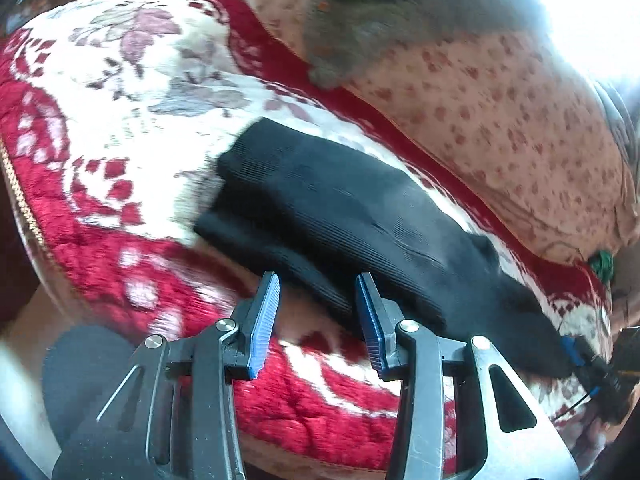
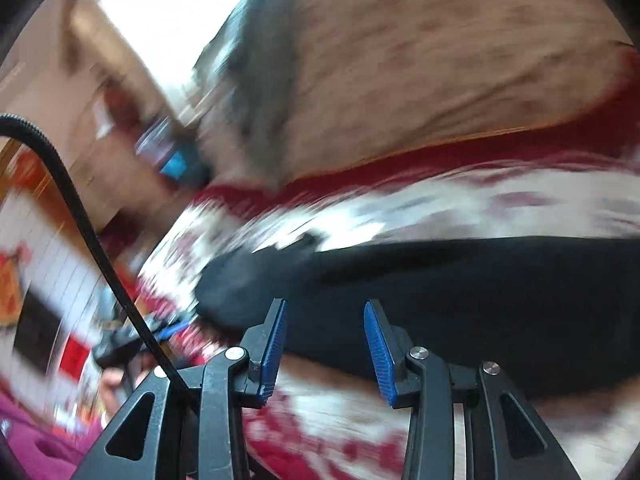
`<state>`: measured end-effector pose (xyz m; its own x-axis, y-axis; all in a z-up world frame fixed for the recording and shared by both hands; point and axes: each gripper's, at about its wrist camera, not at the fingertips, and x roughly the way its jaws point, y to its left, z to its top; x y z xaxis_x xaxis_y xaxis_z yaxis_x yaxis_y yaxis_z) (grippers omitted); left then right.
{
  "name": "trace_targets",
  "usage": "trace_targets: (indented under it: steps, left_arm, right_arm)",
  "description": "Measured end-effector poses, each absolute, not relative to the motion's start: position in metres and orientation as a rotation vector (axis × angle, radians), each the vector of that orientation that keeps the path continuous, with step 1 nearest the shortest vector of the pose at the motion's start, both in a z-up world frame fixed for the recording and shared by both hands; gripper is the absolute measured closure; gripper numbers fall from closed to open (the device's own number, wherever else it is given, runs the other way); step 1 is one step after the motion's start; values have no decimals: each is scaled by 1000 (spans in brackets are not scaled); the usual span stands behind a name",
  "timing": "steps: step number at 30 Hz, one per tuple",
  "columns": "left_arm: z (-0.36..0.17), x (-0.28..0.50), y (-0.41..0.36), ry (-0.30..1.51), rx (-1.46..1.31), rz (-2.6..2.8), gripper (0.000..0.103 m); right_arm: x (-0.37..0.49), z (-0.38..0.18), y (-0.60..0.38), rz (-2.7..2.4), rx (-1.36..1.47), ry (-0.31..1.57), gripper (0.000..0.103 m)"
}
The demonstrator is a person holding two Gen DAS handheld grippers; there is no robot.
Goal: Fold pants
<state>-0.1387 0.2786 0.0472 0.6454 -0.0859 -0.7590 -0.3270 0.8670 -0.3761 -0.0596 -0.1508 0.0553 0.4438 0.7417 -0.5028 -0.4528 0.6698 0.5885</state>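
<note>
On red floral quilt (image 1: 100, 264), black ribbed pants (image 1: 340, 216) folded in layers; both jaws spread.

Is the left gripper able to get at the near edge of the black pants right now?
Probably yes. The left gripper is open, and the folded black pants lie on the red floral blanket just ahead with nothing between.

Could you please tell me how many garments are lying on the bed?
2: black pants folded on the floral blanket, and a grey garment on the spotted sheet beyond. Others may be hidden.
</note>
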Motion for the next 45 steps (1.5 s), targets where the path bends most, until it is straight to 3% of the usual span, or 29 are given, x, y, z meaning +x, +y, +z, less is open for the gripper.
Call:
trace_targets:
  steps: [3,9,12,21,22,24,26,28,30,35,38,42,45]
  left_arm:
    - [46,-138,289,865,-542,134,59]
    - [48,-125,293,843,-522,106,57]
    - [42,-114,298,863,-514,98,57]
    - [32,-94,310,867,-551,97,54]
    - [31,-91,311,863,-559,102,54]
    - [30,-87,313,858,-576,108,54]
    - [31,-86,315,828,-581,121,70]
    - [35,-87,314,813,-570,110,85]
    - [44,-93,311,784,-553,94,88]
    - [66,-117,306,739,-498,72,89]
    - [49,-120,309,791,-488,110,89]
    - [22,-125,320,854,-562,171,75]
    - [31,-136,326,815,-533,228,75]
  right_arm:
    - [-52,53,-81,907,286,837,65]
    - [-55,46,27,1057,38,857,64]
    - [-63,36,52,1052,-69,828,58]
    - [-64,19,86,970,-302,746,59]
    - [-60,17,86,975,-301,743,62]
    - [-52,15,87,963,-295,749,81]
    - [-44,18,82,987,-231,766,91]
    - [-39,23,78,995,-173,776,94]
    - [-39,30,74,1016,-134,775,95]
    - [-46,41,65,1087,-40,805,95]
    - [-56,35,71,1103,-68,819,95]
    - [-56,7,83,1069,-76,939,85]
    - [-56,11,76,1093,-7,942,76]
